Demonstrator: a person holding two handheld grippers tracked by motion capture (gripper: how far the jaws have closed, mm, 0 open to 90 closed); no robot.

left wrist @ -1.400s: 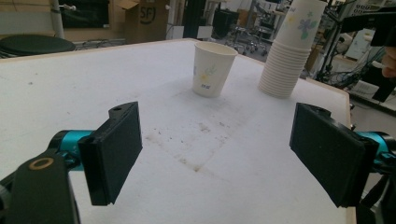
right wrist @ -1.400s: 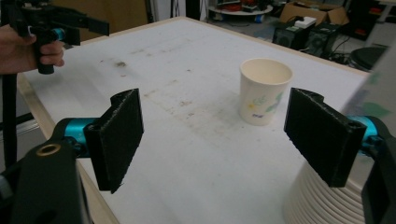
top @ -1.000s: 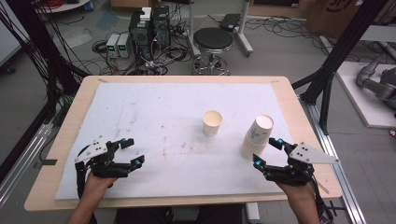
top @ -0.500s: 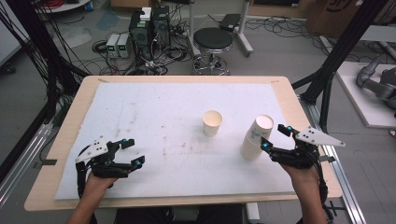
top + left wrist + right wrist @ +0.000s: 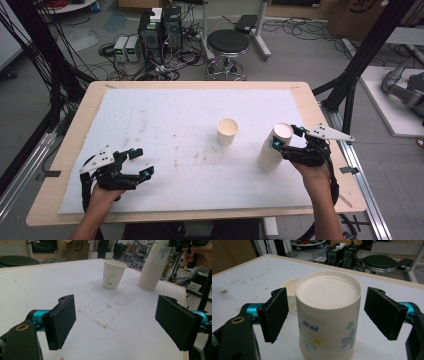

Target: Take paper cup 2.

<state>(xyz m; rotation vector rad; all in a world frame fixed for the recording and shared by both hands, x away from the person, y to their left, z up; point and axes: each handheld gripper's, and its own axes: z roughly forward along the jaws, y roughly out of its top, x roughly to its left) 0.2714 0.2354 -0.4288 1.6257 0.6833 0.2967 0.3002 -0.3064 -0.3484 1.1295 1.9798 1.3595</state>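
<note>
- High view: the right gripper (image 5: 283,138) has come forward and inward from the near right edge of the table (image 5: 75,130) since a second ago. It now sits at the top of the stack of upside-down paper cups (image 5: 274,148) on the right side of the white mat (image 5: 165,110). The single paper cup (image 5: 227,131) stands upright just left of the stack and apart from it, where it was before. The left gripper (image 5: 142,161) has kept its place near the left front corner, jaws apart and holding nothing.
- Left gripper view: its two black pads (image 5: 63,320) stand wide over bare mat. Far ahead are the single paper cup (image 5: 114,274) and, to its right, the stack of upside-down paper cups (image 5: 154,265), with the person's right hand (image 5: 197,256) at the stack's top.
- Right gripper view: the topmost cup of the stack of upside-down paper cups (image 5: 327,322) stands between the open jaws, with a gap showing on each side, so nothing is gripped yet. The single paper cup (image 5: 290,296) is beyond it on the left.
- Judgement: the approach looks finished. Next comes closing on the top cup, gently enough not to crush it, and lifting it free of the stack.
</note>
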